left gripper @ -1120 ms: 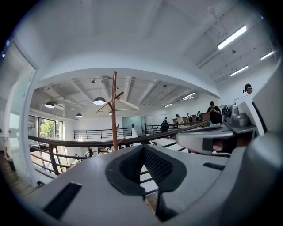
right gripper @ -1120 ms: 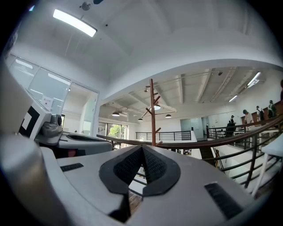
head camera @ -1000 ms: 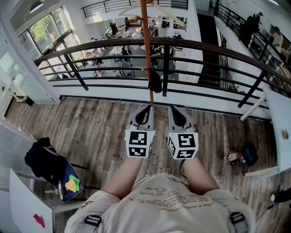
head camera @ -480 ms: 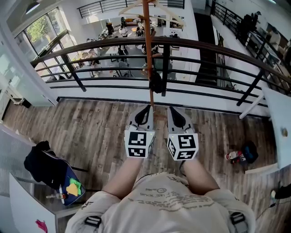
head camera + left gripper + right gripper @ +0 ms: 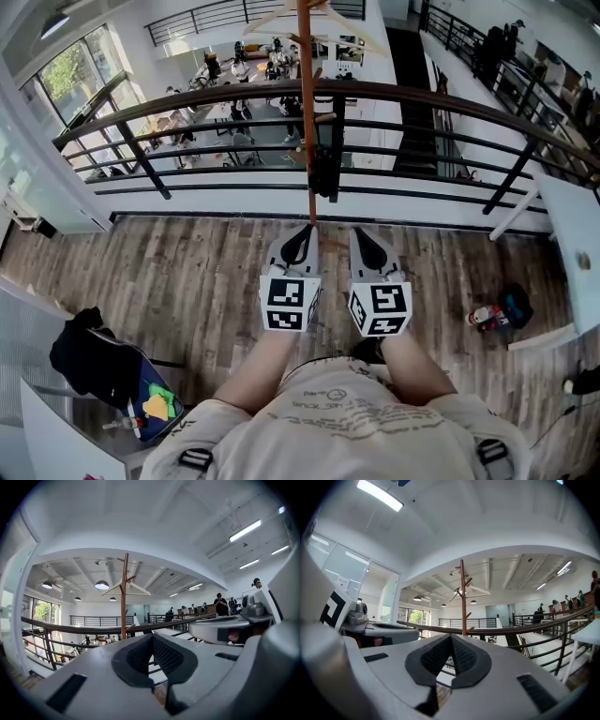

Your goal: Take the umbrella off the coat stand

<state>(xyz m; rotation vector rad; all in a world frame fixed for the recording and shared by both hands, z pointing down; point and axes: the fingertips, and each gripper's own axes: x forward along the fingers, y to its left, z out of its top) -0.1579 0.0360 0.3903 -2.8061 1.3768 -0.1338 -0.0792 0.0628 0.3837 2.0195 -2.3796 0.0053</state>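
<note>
Grippers held side by side over a wood-plank floor (image 5: 169,272), seen from the head view. The left gripper (image 5: 300,234) and the right gripper (image 5: 367,234) lie parallel, near each other but apart, and each carries its marker cube at the rear. Both tips face the coat stand (image 5: 305,112), whose brown pole meets the floor just ahead of the left gripper's tip. In each gripper's own view, the two dark ribbed pads are pressed together at the tip and pinch nothing: left gripper (image 5: 151,637), right gripper (image 5: 451,638). The umbrella (image 5: 322,173), a dark folded bundle, hangs against the pole ahead of both tips, on a line between the two grippers and well apart from either. A dark railing (image 5: 422,98) runs across beyond the stand. To the outer side of the left gripper, a black garment (image 5: 80,352) is draped over a seat. To the outer side of the right gripper, small items (image 5: 497,314) lie on the floor beside a white table (image 5: 572,234).
</note>
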